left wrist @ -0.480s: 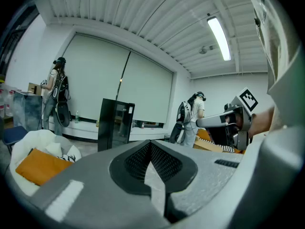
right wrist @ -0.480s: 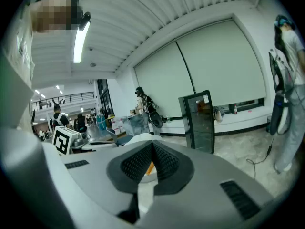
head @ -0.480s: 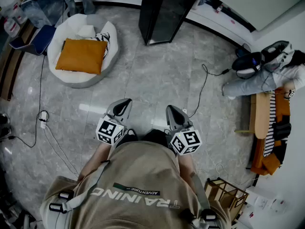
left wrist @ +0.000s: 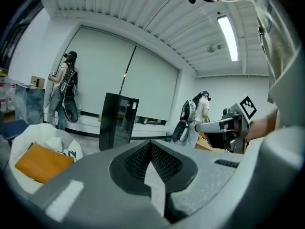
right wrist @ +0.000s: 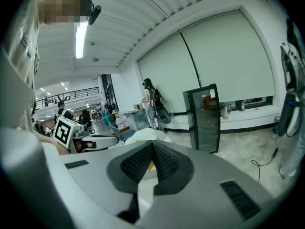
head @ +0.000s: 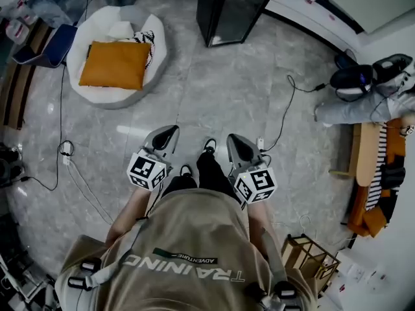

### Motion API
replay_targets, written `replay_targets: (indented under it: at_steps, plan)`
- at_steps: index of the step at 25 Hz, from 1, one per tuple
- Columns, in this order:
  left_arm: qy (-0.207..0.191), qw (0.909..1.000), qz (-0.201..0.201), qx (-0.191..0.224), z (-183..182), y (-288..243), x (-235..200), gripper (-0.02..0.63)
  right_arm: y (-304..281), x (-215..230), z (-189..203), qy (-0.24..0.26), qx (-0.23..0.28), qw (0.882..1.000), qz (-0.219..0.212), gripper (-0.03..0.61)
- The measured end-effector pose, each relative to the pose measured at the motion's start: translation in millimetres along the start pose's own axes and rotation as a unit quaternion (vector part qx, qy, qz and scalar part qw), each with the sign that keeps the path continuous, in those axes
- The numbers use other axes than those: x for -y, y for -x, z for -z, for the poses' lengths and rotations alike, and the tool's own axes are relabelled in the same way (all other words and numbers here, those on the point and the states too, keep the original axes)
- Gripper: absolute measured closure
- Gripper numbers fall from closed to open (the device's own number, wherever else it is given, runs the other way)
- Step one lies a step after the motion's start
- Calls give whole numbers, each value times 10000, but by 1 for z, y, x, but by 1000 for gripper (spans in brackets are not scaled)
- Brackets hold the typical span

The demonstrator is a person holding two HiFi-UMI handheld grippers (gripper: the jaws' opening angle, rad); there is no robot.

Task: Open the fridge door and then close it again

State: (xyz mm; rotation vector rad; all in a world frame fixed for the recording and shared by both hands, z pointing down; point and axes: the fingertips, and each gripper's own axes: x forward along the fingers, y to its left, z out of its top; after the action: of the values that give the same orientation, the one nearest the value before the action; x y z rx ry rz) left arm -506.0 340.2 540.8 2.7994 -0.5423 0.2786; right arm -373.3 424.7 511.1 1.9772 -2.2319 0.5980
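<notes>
Closer now to the fridge at 12 o'clock, left gripper and right gripper pinched empty, I could trip on that 2 o'clock cable.

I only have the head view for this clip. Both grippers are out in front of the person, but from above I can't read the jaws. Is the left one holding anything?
Observer: No. In the left gripper view, the left gripper has its jaws together with nothing between them.
Operator: And the right one?
Observer: The same. The right gripper shows its jaws together and empty in its own view.
Operator: From above I only see the top of the fridge. Is its door open?
Observer: It looks closed. In the right gripper view, the tall black glass-door fridge stands upright with its door flush, well away from both grippers.
</notes>
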Motion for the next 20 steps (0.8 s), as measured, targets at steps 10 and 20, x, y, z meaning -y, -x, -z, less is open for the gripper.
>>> replay_targets:
  at_steps: [10,20]
  plan:
    - [-1087,9934,138,-323,-46,-56,-2,621,-54,56,-15,113,102,9994,-319,583]
    - [25,9993,-278,-258,-77,-119,-25,621,-111,93,-54,723,-150,9917,-1048,583]
